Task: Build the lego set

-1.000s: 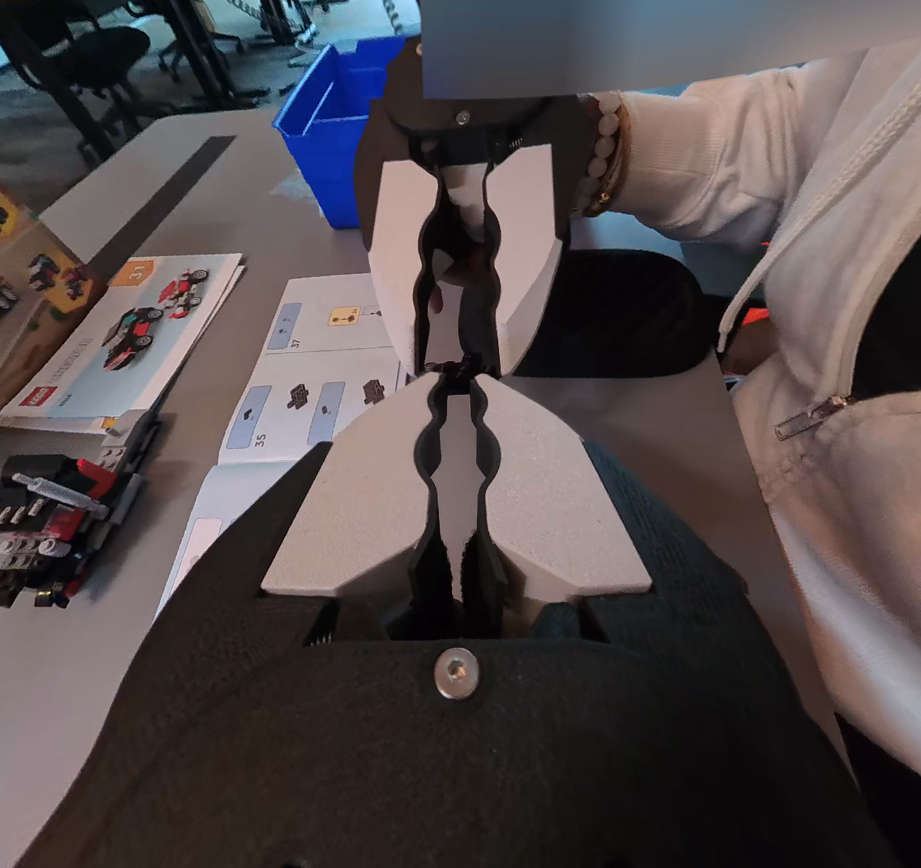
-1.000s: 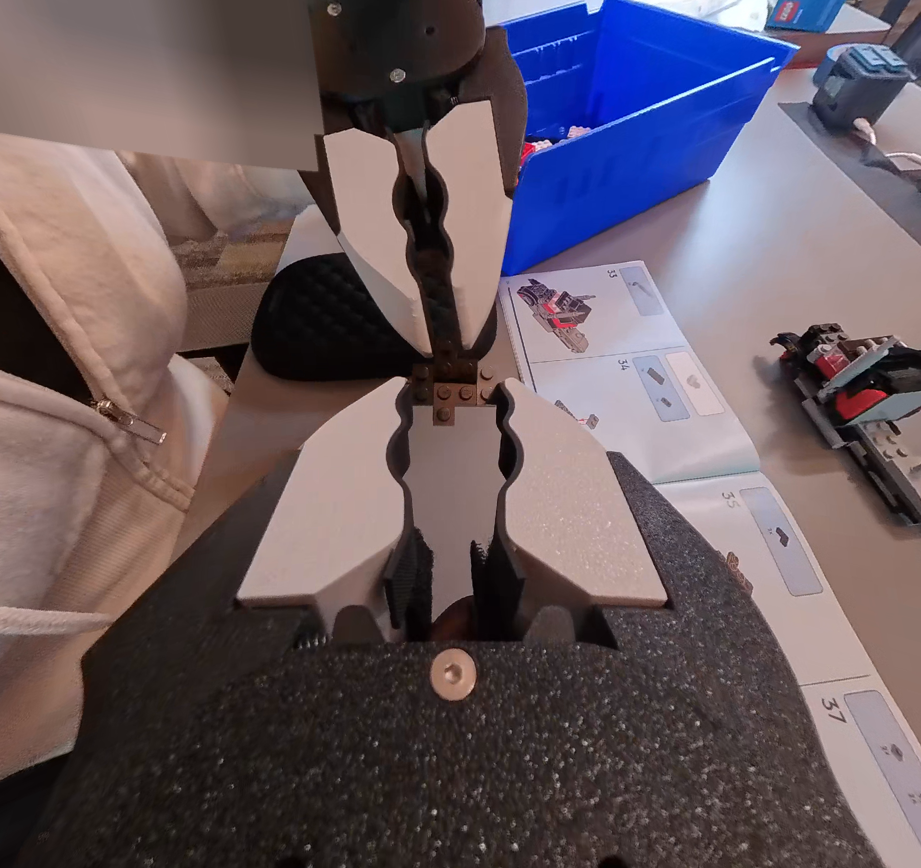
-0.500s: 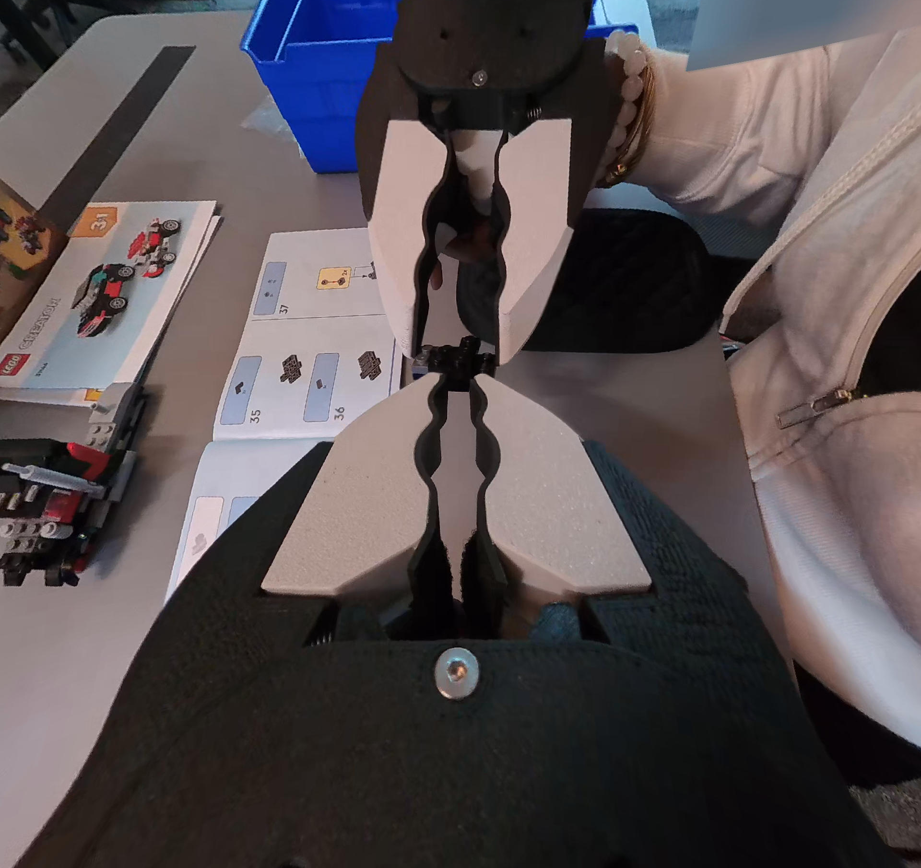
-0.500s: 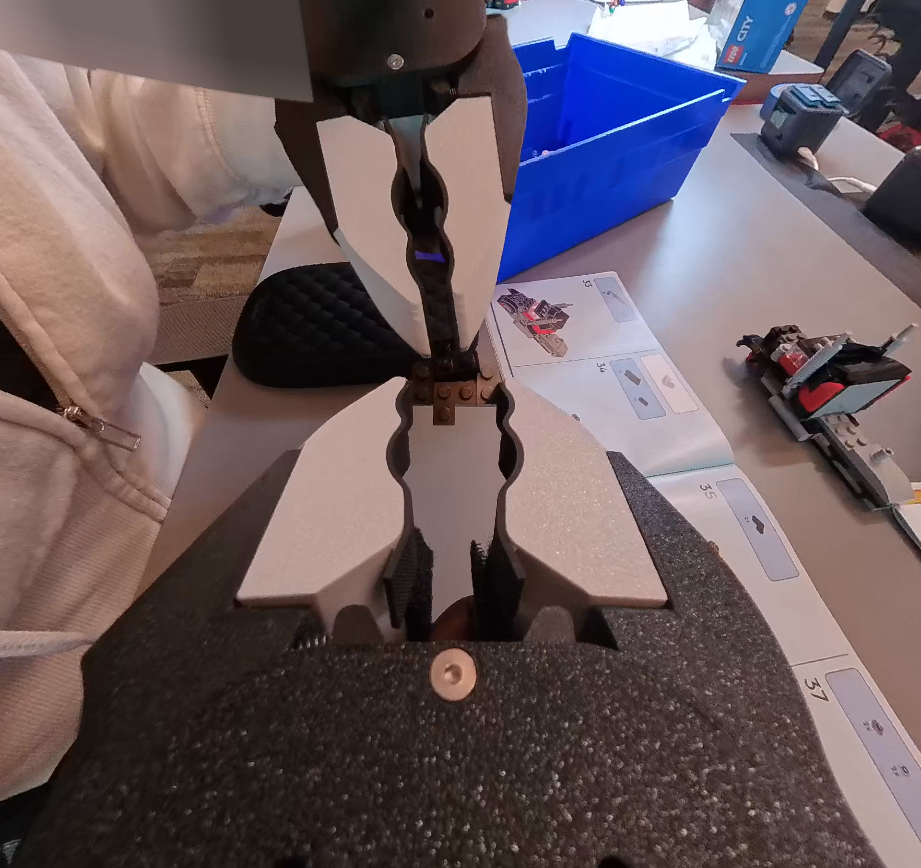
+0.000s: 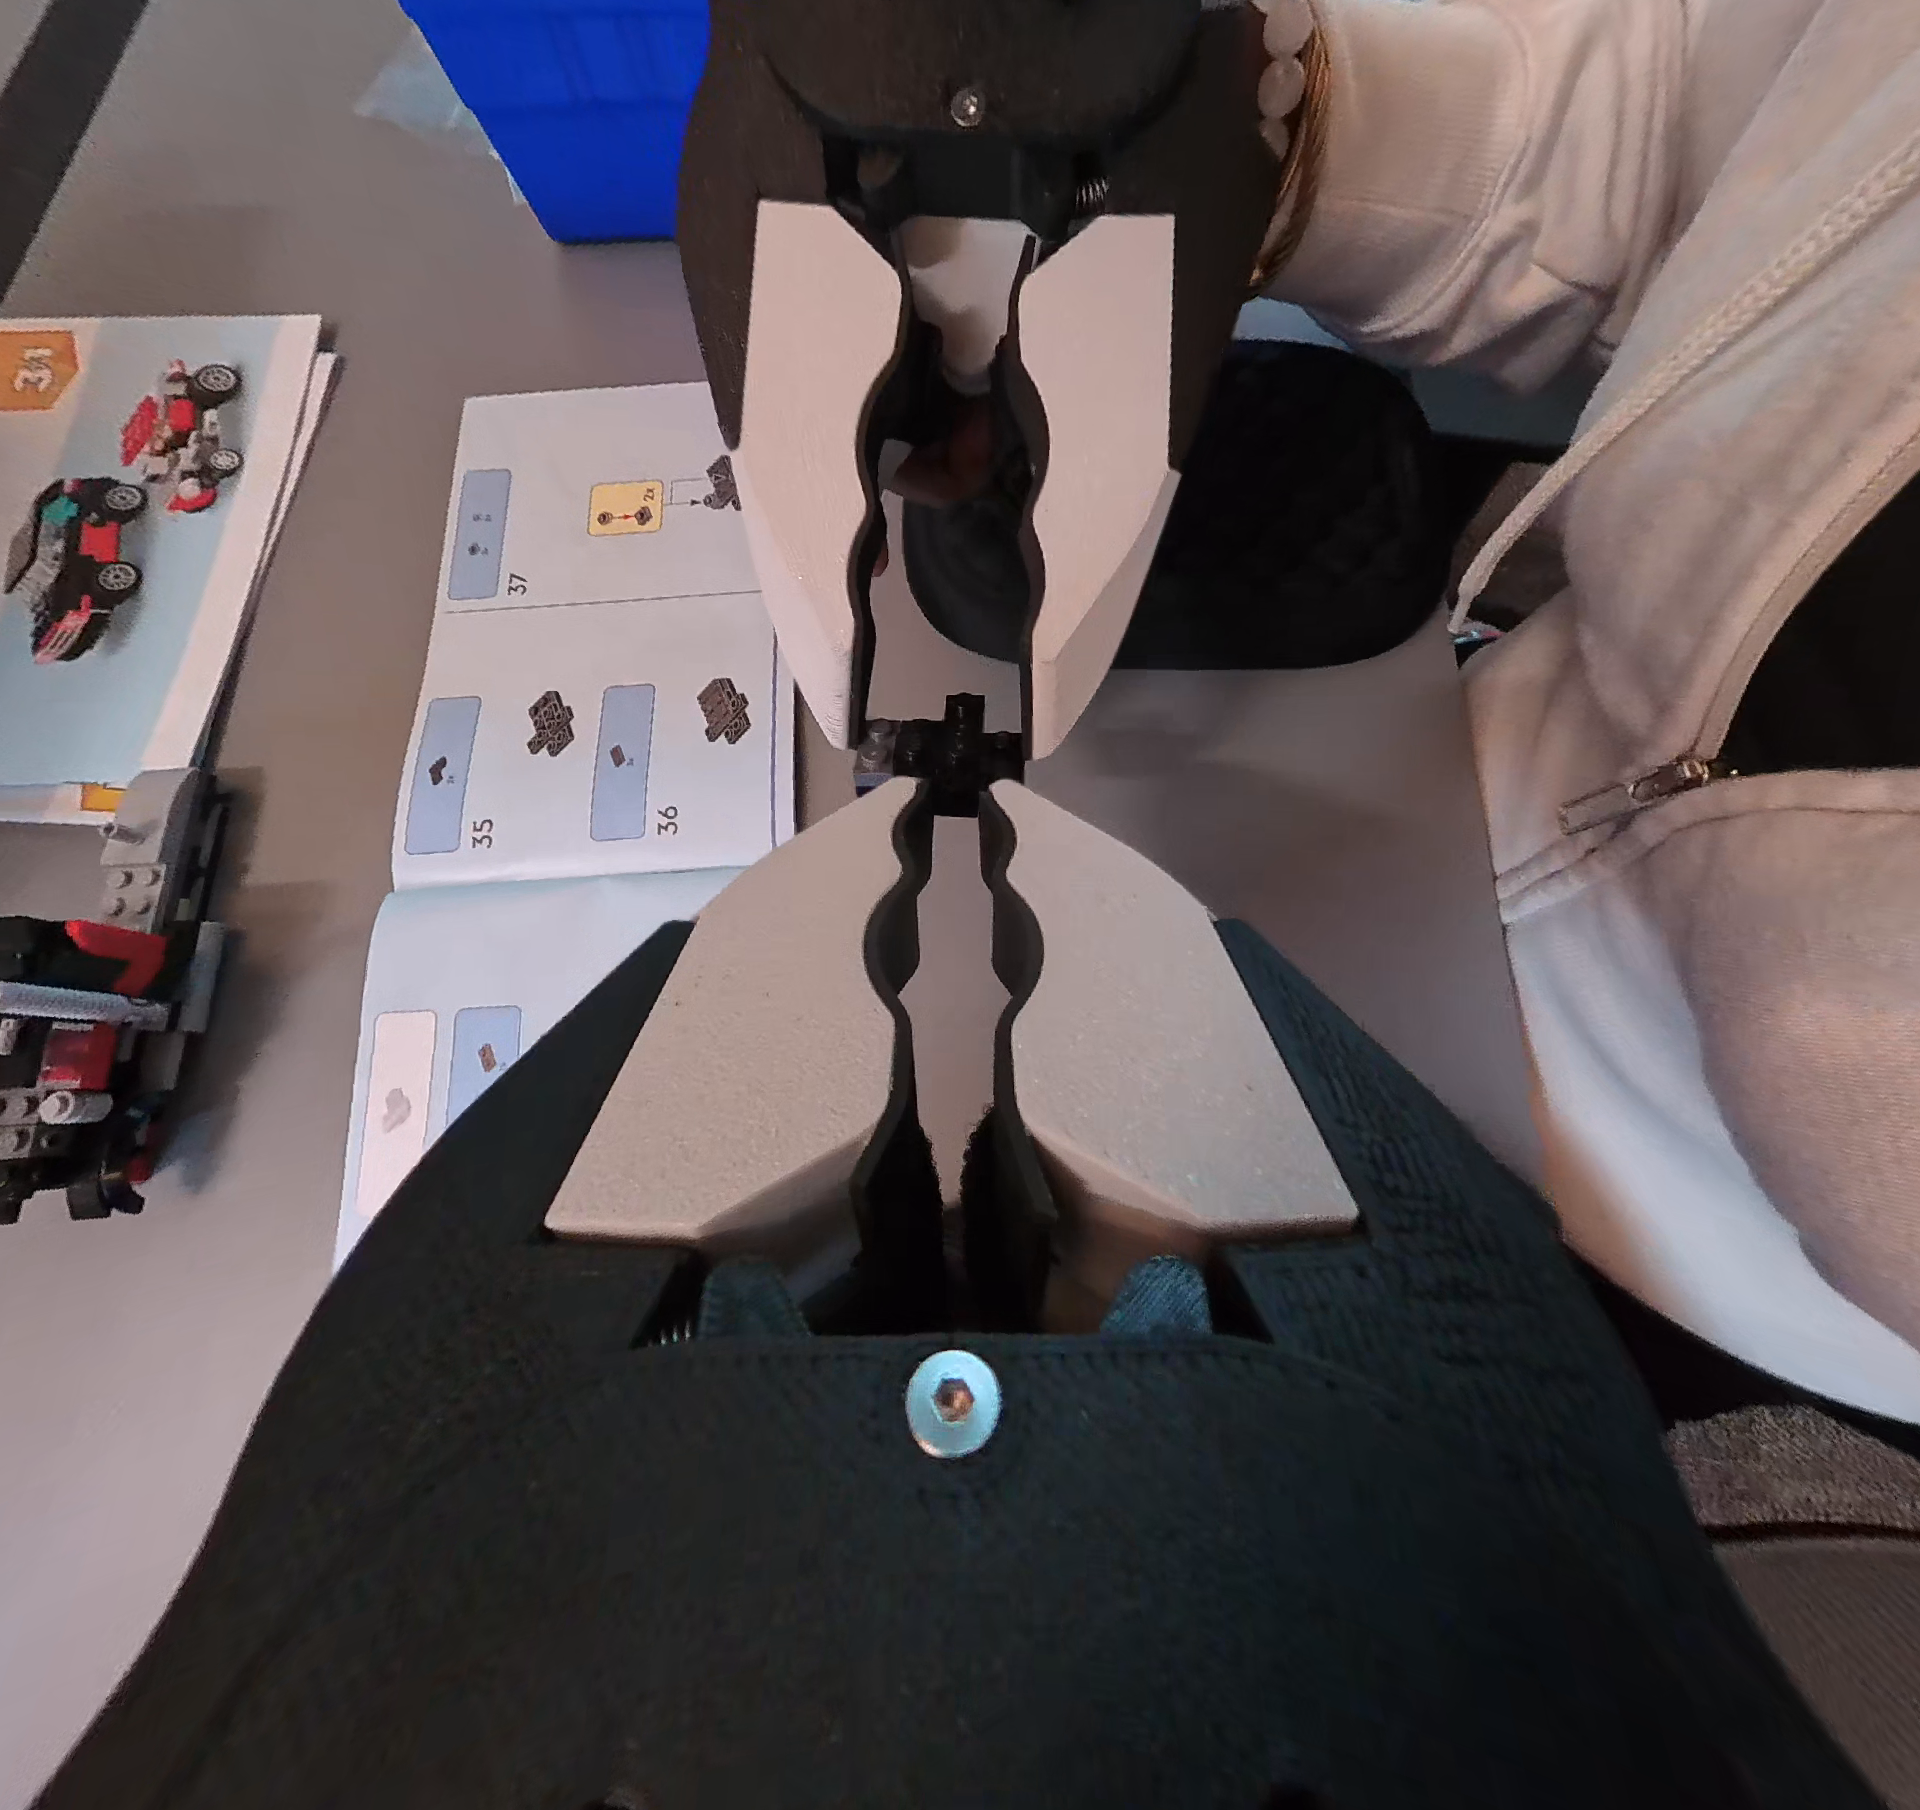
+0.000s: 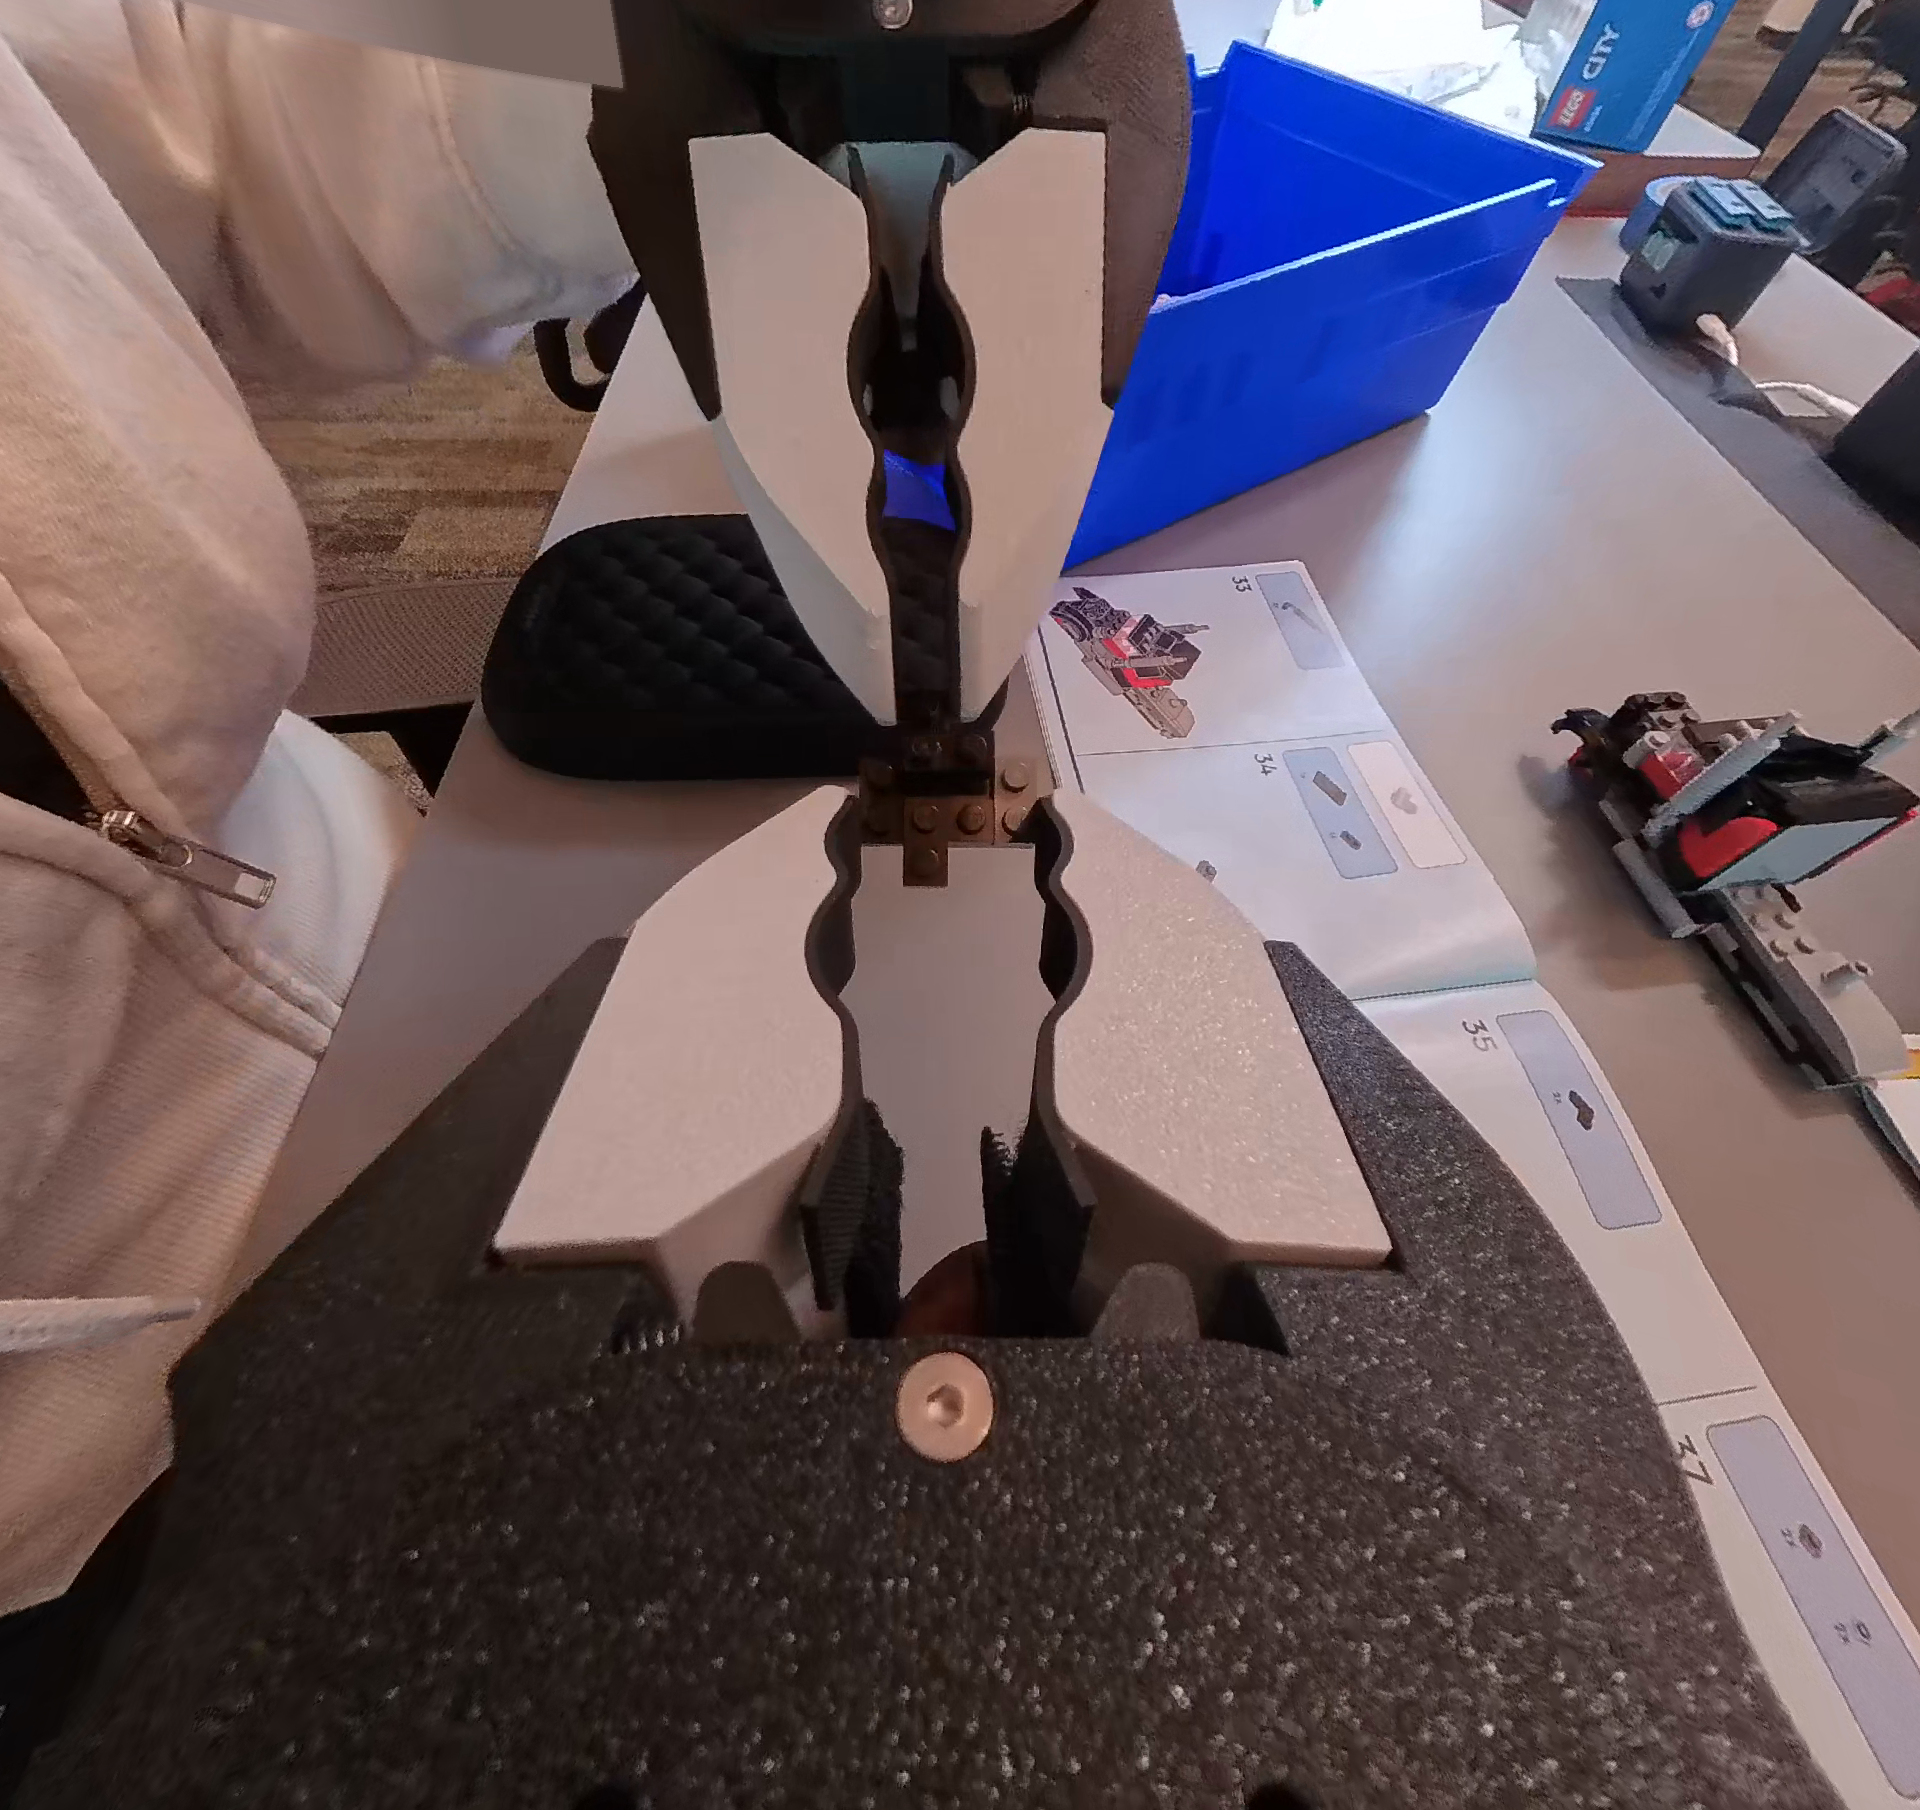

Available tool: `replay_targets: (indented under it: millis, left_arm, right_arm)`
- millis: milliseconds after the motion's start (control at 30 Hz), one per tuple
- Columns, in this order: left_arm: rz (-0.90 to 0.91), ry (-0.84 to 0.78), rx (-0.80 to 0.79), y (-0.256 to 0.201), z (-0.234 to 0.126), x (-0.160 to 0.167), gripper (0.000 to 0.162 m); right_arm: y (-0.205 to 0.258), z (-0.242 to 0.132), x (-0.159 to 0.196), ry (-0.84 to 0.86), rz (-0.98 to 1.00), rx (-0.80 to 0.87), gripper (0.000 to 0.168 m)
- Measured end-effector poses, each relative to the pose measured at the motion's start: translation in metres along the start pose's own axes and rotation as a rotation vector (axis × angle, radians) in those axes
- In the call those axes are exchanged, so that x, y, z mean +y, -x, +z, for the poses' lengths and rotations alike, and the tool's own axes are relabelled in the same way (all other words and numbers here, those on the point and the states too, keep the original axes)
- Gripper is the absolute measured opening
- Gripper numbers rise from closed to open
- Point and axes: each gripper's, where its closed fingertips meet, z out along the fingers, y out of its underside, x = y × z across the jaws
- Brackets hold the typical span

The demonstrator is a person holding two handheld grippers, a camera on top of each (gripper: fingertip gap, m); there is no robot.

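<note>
Both hand-held grippers, left [image 5: 948, 796] and right [image 6: 943, 825], pinch one brick cluster [image 6: 940, 804] tip-to-tip above bare table [image 6: 1558, 555].

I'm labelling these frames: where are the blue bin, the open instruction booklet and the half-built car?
blue bin [image 6: 1340, 347], right wrist view, its front wall.
open instruction booklet [image 5: 623, 638], left wrist view, its upper page.
half-built car [image 6: 1766, 815], right wrist view, its black-and-red body.

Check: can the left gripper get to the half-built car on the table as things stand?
Probably not yet: the left gripper is shut on the small brick assembly, shared with the right gripper. The car itself lies unobstructed.
</note>
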Motion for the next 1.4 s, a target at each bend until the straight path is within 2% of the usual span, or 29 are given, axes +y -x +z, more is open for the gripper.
replay_targets:
  millis: [667,967,1100,1167,1267,1400]
  left_arm:
    - [-0.007,0.096,0.045,-0.002,0.005,0.008,0.009]
    - [0.010,0.085,0.042,-0.003,0.004,0.003,0.009]
    - [-0.015,0.023,0.021,0.001,-0.001,-0.009,0.017]
    - [-0.094,-0.036,-0.033,0.011,-0.005,-0.015,0.027]
    - [-0.348,-0.172,-0.141,0.034,-0.015,-0.022,0.044]
    - [-0.726,-0.305,-0.103,0.038,-0.018,-0.012,0.049]
  right_arm:
    - [0.002,0.004,0.006,0.003,-0.015,-0.005,0.032]
    - [0.002,0.004,0.005,-0.012,-0.010,-0.009,0.032]
    - [0.001,0.003,0.002,-0.037,-0.004,-0.004,0.032]
    - [-0.001,0.001,0.001,-0.047,-0.005,0.009,0.032]
    - [-0.006,-0.001,-0.002,-0.065,-0.007,0.040,0.032]
    - [-0.012,-0.004,-0.005,-0.086,-0.007,0.086,0.032]
